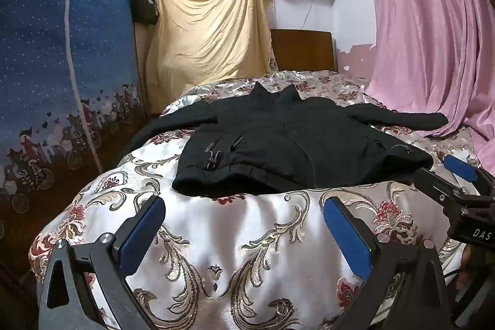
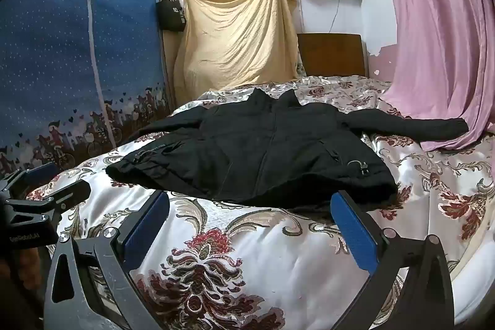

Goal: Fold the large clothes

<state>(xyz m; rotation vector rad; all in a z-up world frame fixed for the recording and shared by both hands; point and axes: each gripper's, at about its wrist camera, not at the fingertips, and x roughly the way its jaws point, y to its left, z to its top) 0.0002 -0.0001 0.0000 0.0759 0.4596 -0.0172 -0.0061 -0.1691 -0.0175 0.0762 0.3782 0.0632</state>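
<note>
A black jacket (image 1: 284, 141) lies flat, front up, on the floral satin bedspread (image 1: 247, 237), collar toward the headboard and both sleeves spread out. It also shows in the right wrist view (image 2: 263, 153). My left gripper (image 1: 244, 225) is open and empty, just short of the jacket's hem. My right gripper (image 2: 250, 221) is open and empty at the hem, its right finger (image 2: 352, 225) close to the hem's right corner. The right gripper also shows at the right edge of the left wrist view (image 1: 445, 175), and the left gripper at the left edge of the right wrist view (image 2: 52, 181).
A blue fabric wardrobe (image 1: 62, 67) stands left of the bed. A yellow sheet (image 1: 210, 33) hangs at the back beside the wooden headboard (image 1: 303, 50). A pink curtain (image 1: 433, 36) drapes onto the bed's right side, touching the jacket's right sleeve end.
</note>
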